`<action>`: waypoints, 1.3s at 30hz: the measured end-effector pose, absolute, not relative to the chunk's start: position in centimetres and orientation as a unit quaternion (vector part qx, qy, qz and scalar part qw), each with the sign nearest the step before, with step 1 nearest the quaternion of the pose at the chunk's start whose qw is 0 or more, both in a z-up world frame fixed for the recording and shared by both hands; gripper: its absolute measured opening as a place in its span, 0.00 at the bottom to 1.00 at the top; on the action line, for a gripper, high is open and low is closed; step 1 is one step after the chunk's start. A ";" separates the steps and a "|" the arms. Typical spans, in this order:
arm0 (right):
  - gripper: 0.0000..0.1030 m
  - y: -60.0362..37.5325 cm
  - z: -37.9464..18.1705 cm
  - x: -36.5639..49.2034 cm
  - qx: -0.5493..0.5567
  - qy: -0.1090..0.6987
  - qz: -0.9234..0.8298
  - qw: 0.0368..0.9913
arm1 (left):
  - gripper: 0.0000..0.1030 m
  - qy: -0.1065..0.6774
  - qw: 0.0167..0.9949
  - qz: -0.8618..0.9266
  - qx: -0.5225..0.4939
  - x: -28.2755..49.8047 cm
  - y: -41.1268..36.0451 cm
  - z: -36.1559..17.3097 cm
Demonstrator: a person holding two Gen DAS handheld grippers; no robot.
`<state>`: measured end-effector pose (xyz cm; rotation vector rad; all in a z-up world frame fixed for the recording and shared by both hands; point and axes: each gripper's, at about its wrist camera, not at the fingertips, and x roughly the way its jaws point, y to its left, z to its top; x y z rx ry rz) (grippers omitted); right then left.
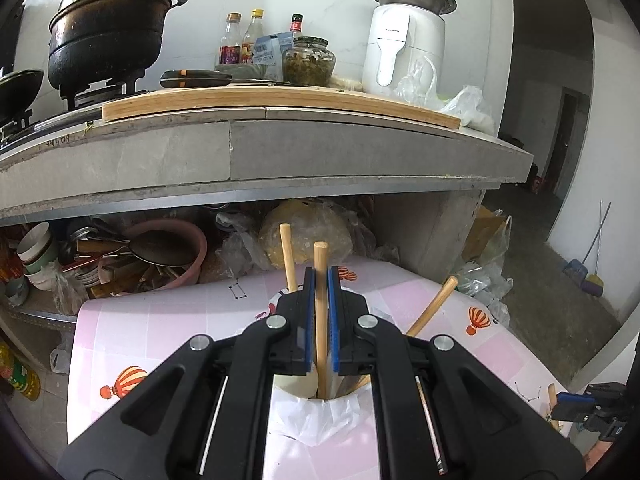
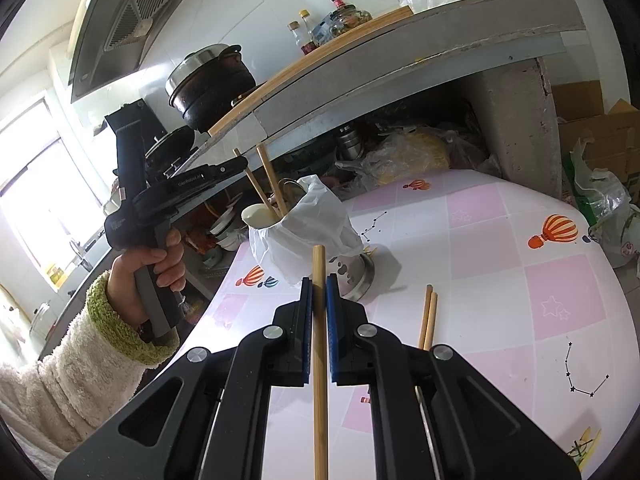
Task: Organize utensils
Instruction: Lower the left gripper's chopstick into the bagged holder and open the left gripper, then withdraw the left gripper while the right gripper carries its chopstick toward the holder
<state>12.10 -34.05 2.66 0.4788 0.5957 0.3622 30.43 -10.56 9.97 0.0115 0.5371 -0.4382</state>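
Chopsticks (image 2: 427,317) lie near the bag-lined holder (image 2: 308,228); both grippers' fingers clamp a chopstick each.

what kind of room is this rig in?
Most likely a home kitchen: a black pot on a gas burner, a range hood above it, sauce bottles on the concrete counter, and bowls stacked underneath.

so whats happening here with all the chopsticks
A person is sorting chopsticks into a holder wrapped in a white bag on the pink table. The left gripper is shut on one chopstick whose lower end is inside the holder. The right gripper is shut on another chopstick. Two more chopsticks lie on the table.
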 end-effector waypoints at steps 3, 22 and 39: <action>0.07 -34.2 2.7 12.0 0.233 0.289 0.174 0.912 | 0.05 0.265 0.940 -0.215 0.005 30.5 -10.5 10.1; 0.07 -34.5 2.9 11.6 0.237 0.282 0.177 0.913 | 0.50 0.259 0.946 -0.193 0.025 26.9 -9.3 11.5; 0.07 -33.9 2.7 11.8 0.241 0.296 0.186 0.905 | 0.56 0.334 0.928 -0.168 -0.005 21.8 -4.4 5.0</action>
